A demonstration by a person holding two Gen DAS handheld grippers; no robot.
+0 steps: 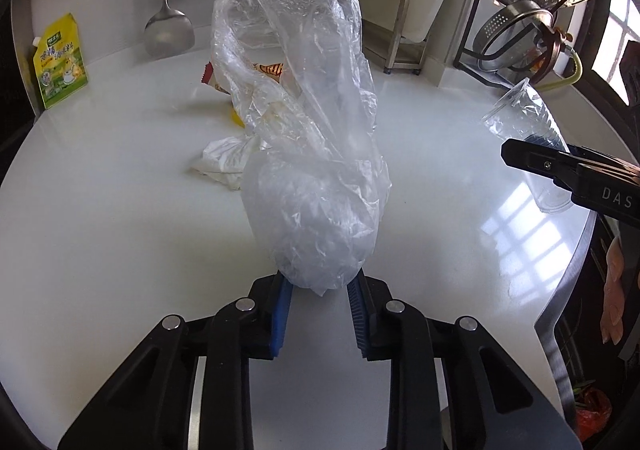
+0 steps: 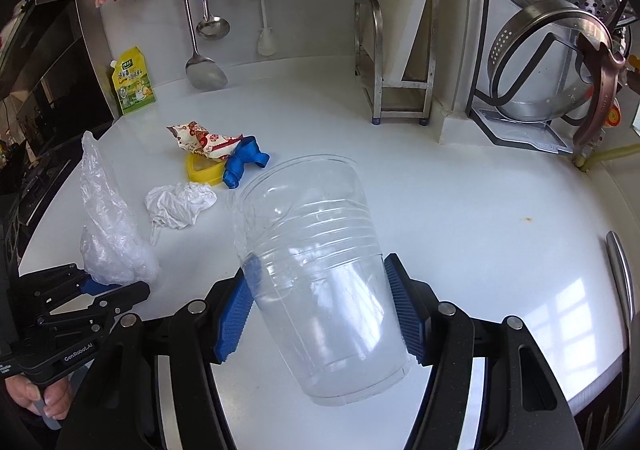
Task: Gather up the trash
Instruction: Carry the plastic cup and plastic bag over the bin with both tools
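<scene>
Clamping one plastic bag (image 1: 308, 153), left claw (image 1: 320, 290); right claw (image 2: 320, 290) clamps one cup (image 2: 320, 270).

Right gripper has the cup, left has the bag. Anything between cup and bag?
Nothing visible. The plastic cup sits clamped in the right gripper, the clear bag in the left gripper. Only bare counter lies between them; the crumpled tissue sits farther back.

One cup (image 2: 320, 274), one bag (image 1: 304, 137), two ladles (image 2: 212, 25)
</scene>
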